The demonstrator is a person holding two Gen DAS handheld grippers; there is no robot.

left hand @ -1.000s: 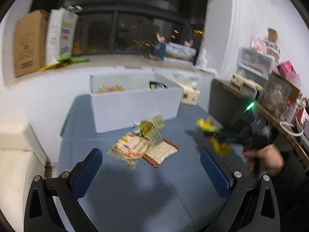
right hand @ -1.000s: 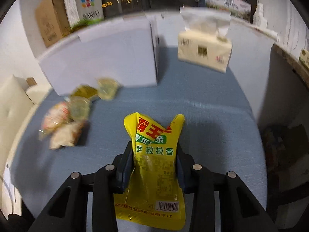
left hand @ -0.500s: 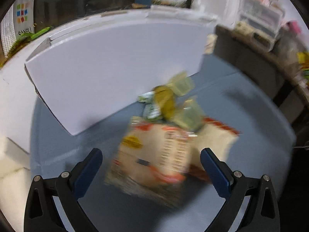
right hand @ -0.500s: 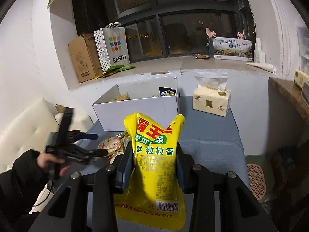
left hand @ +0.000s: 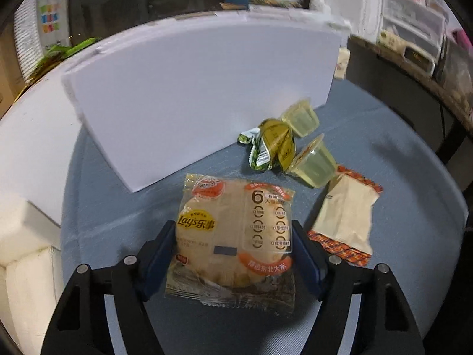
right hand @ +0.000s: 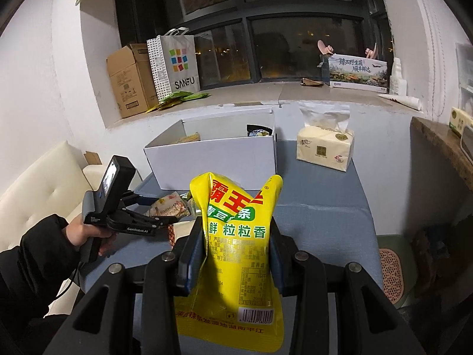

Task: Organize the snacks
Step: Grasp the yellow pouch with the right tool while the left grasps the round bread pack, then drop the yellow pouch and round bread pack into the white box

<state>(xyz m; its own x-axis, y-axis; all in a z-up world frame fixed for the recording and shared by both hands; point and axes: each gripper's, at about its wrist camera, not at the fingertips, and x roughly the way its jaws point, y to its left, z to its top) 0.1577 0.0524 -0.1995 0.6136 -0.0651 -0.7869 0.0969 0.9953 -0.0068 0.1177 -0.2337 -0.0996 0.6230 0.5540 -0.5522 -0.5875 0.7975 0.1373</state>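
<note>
While the right gripper (right hand: pixel 236 254) is clamped tight on a yellow snack bag (right hand: pixel 236 251), holding it upright above the blue counter (right hand: pixel 325 230), the left gripper (left hand: pixel 233 254) is down over the pile w/ its jaws closing around a Lay's rice cracker pack (left hand: pixel 233 236). The pack sits between the blue pads, which look right at its edges, but I can't tell if they're pressing yet.

In the left wrist view, other snacks lie at approx 1–3 o'clock from the cracker pack: a green-gold wrapper (left hand: pixel 270 145), two jelly cups (left hand: pixel 313 162) touching it, and a beige packet w/ orange trim (left hand: pixel 346 219) just beside the right pad. The white box (left hand: pixel 192 100) stands at 12 o'clock, close behind the pile.

From the right wrist view, the box (right hand: pixel 212 156) is open w/ a few snacks already inside, tissue pack (right hand: pixel 325 145) at approx 2 o'clock from it. A hand (right hand: pixel 85 236) in a dark sleeve holds the left gripper (right hand: pixel 165 222) at 9 o'clock.
</note>
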